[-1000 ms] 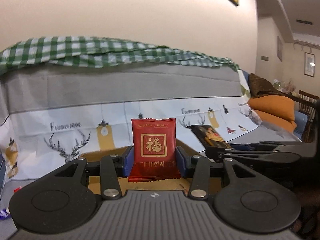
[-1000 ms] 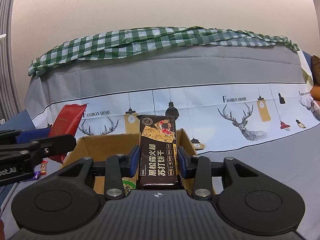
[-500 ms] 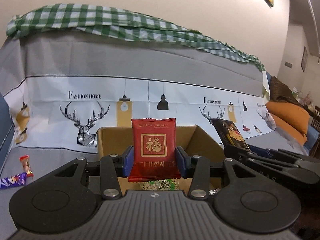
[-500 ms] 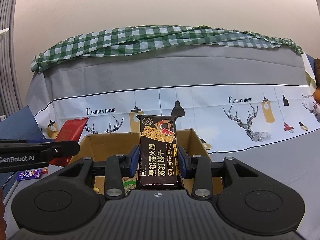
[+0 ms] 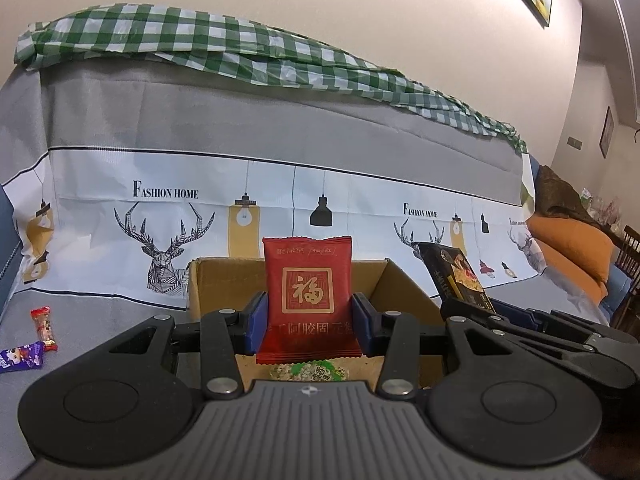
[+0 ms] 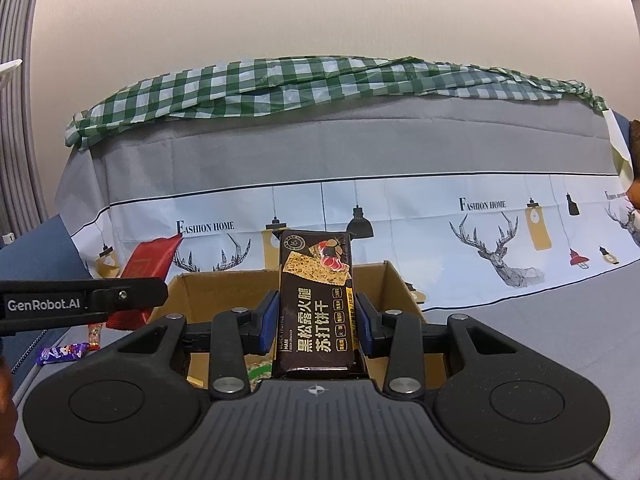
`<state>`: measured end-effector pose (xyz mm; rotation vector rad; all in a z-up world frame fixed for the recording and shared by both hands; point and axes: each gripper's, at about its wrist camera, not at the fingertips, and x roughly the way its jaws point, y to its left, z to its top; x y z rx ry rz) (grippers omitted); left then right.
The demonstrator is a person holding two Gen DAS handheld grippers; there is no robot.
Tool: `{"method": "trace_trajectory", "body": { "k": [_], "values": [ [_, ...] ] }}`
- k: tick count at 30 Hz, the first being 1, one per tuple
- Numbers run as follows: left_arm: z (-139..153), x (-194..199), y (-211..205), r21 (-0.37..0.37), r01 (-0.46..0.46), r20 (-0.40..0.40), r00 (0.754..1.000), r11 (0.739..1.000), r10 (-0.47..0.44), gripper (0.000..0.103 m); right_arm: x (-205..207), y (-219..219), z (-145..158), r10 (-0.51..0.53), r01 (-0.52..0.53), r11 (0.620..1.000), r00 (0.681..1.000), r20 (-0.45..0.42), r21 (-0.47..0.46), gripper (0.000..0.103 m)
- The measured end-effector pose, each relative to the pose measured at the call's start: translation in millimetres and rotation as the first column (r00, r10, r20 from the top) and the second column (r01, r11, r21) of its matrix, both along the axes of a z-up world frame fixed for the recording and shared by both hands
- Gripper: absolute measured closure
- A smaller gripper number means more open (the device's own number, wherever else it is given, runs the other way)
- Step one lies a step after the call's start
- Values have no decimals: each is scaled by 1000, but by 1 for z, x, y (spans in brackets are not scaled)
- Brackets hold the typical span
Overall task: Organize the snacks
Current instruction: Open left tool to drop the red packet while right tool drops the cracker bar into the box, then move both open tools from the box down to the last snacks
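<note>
My left claw point(image 5: 308, 316) clenches an upright red packet point(image 5: 309, 300) above the cardboard box point(image 5: 404, 284); my right claw point(image 6: 316, 322) clenches a dark cracker bar point(image 6: 314, 304) there too. Only the left view shows orange cushions point(image 5: 568, 248).

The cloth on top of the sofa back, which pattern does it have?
Green and white checks on the cloth, clearest in the right wrist view.

1. We see a grey cloth-covered seat surface point(image 5: 120, 328) carrying everything here.
2. An open cardboard box point(image 5: 224, 280) stands directly on it, with a green-and-white snack packet point(image 5: 308, 372) inside.
3. To the box's left, apart from it, lie a small red-wrapped candy point(image 5: 43, 322) and a purple-wrapped candy point(image 5: 20, 356), just beside each other.
4. We see the same box point(image 6: 392, 280) and purple candy point(image 6: 64, 352) in the right wrist view.
</note>
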<state>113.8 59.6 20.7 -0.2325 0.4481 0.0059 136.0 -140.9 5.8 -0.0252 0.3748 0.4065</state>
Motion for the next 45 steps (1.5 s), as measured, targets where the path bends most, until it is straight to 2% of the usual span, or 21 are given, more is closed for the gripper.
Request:
{"method": "trace_trajectory", "body": {
  "k": [7, 8, 9, 10, 11, 17, 22, 23, 25, 27, 29, 31, 33, 35, 36, 38, 41, 43, 45],
  "values": [
    [-2, 2, -1, -20, 17, -3, 1000, 1000, -17, 53, 3, 3, -1, 6, -6, 1000, 1000, -25, 4, 62],
    [-4, 4, 0, -32, 33, -20, 999, 999, -34, 41, 5, 4, -3, -1, 1, 1000, 999, -39, -3, 59],
    [-5, 6, 0, -40, 35, -31, 999, 999, -36, 24, 6, 5, -5, -16, 15, 1000, 999, -46, -18, 45],
    [-6, 6, 1, -46, 23, -32, 999, 999, -24, 21, 6, 7, -6, -34, 33, 999, 998, -43, -30, 38],
    [-6, 5, 3, -53, 7, -27, 1000, 999, -8, 21, 5, 8, -6, -46, 44, 999, 998, -38, -31, 31],
    [-7, 2, 20, -120, -44, 9, 999, 992, 45, 22, 6, 12, -8, -51, 50, 998, 998, -46, -27, 30],
    [-13, 7, 35, -137, -64, -37, 998, 989, 59, 28, 4, 20, -8, -41, 39, 999, 998, -50, -28, 30],
    [-14, 8, 39, -134, -66, -46, 997, 989, 61, 32, 3, 23, -8, -39, 37, 999, 998, -52, -30, 31],
    [-16, 12, 50, -124, -78, -65, 995, 989, 70, 37, 2, 28, -8, -36, 34, 999, 998, -60, -34, 40],
    [-21, 16, 63, -119, -118, -99, 989, 986, 106, 42, 1, 34, -8, -23, 21, 999, 997, -70, -27, 61],
    [-29, 19, 87, -156, -189, -142, 976, 970, 167, 42, -1, 39, -9, -9, 7, 1000, 997, -76, -19, 75],
    [-40, 24, 112, -205, -282, -208, 948, 937, 240, 37, -3, 46, -8, 8, -9, 1000, 997, -78, -12, 76],
    [-57, 28, 140, -240, -410, -315, 890, 880, 329, 30, -4, 53, -8, 27, -28, 1000, 996, -88, -12, 75],
    [-74, 28, 170, -283, -535, -429, 813, 796, 394, 25, -4, 62, -10, 53, -54, 998, 993, -105, -12, 75],
    [-82, 25, 182, -302, -588, -473, 776, 750, 417, 16, -4, 65, -11, 62, -64, 998, 992, -111, -14, 75],
    [-97, 18, 206, -326, -689, -561, 692, 647, 454, 13, -4, 73, -12, 85, -88, 996, 989, -123, -17, 75],
    [-113, 8, 231, -306, -781, -627, 596, 544, 502, 13, -7, 84, -12, 113, -119, 992, 988, -103, -48, 75],
    [-119, 3, 244, -301, -817, -640, 555, 491, 531, 13, -7, 90, -12, 136, -141, 989, 986, -100, -51, 75],
    [-122, -4, 257, -317, -843, -647, 527, 435, 551, 13, -6, 95, -13, 150, -156, 987, 983, -108, -49, 75]
  ]
}}
